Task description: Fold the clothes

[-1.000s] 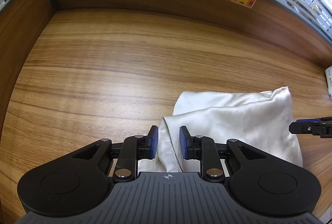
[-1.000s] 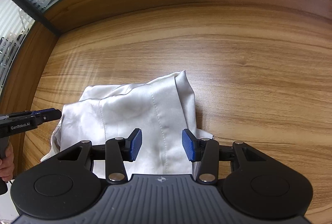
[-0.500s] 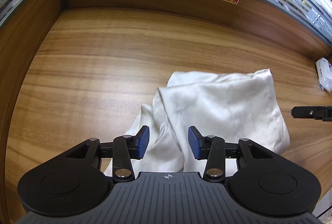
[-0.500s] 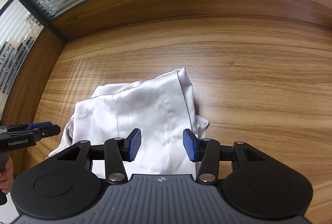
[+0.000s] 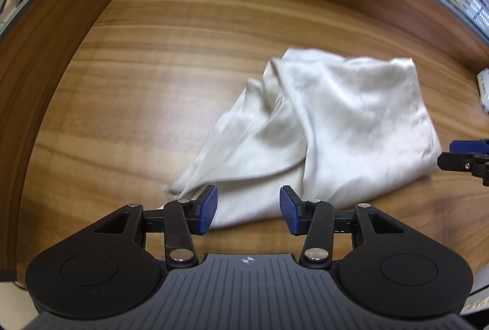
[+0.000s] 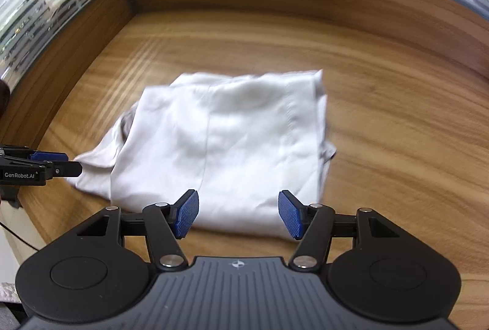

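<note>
Shirt (image 6: 232,140) — white, folded into a rough rectangle — lies on the wooden desk (image 5: 171,61) ahead of both your grippers, let go so the fold can settle. Your left gripper (image 5: 248,209) and right gripper (image 6: 238,213) are open and empty, the right's jaws just widened. Compared with a second ago both have backed off — the left no longer straddles the shirt's edge.

both tools, left tool (image 5: 248,210) & right tool (image 6: 238,214), just opened, empty.
</note>
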Tool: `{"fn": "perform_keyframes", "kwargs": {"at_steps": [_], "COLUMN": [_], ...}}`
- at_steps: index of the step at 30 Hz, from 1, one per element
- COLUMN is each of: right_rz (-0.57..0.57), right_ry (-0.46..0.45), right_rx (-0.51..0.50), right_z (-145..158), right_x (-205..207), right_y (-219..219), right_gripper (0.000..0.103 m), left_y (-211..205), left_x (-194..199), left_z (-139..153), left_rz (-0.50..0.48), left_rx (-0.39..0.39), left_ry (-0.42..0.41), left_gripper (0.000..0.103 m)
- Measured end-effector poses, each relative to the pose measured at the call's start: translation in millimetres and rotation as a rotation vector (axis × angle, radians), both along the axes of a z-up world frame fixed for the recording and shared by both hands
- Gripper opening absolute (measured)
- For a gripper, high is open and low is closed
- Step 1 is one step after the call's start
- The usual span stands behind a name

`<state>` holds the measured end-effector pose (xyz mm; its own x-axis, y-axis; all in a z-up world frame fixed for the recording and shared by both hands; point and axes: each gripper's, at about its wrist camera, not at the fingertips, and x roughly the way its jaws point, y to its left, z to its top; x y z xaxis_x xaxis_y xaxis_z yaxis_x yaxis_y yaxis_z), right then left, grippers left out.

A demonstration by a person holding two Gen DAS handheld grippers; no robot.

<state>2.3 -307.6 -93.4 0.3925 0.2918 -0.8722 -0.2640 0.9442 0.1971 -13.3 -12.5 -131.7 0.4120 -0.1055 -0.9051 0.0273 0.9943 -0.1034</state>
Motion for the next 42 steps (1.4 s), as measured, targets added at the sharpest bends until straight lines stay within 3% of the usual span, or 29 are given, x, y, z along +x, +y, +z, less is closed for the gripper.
{"fn": "perform_keyframes", "kwargs": {"at_steps": [8, 12, 19, 25, 31, 37, 42], "right_rz": [0.090, 0.192, 0.442, 0.711, 0.936, 1.088, 1.150], "right_ry": [0.039, 0.042, 0.040, 0.045, 0.063, 0.068, 0.076], "right_rx": [-0.009, -0.031, -0.053, -0.087, -0.103, -0.135, -0.149], "right_z": [-12, -9, 6, 14, 14, 2, -13], "right_x": [-5, 8, 51, 92, 134, 173, 194], "right_y": [24, 28, 18, 13, 23, 46, 57], "right_gripper": [0.065, 0.065, 0.065, 0.065, 0.075, 0.082, 0.085], "left_y": [-11, -25, -61, -103, -125, -140, -148], "left_x": [-28, -38, -48, -52, -49, -35, -25], "left_z": [-4, -2, -1, -9, -19, -31, -44], "left_rz": [0.008, 0.057, 0.254, 0.514, 0.746, 0.839, 0.876], "left_rx": [0.011, 0.017, -0.031, -0.143, -0.262, -0.289, -0.313], "left_ry": [0.002, -0.001, -0.036, -0.038, -0.036, -0.019, -0.008], "left_gripper": [0.049, 0.049, 0.049, 0.049, 0.049, 0.049, 0.049]}}
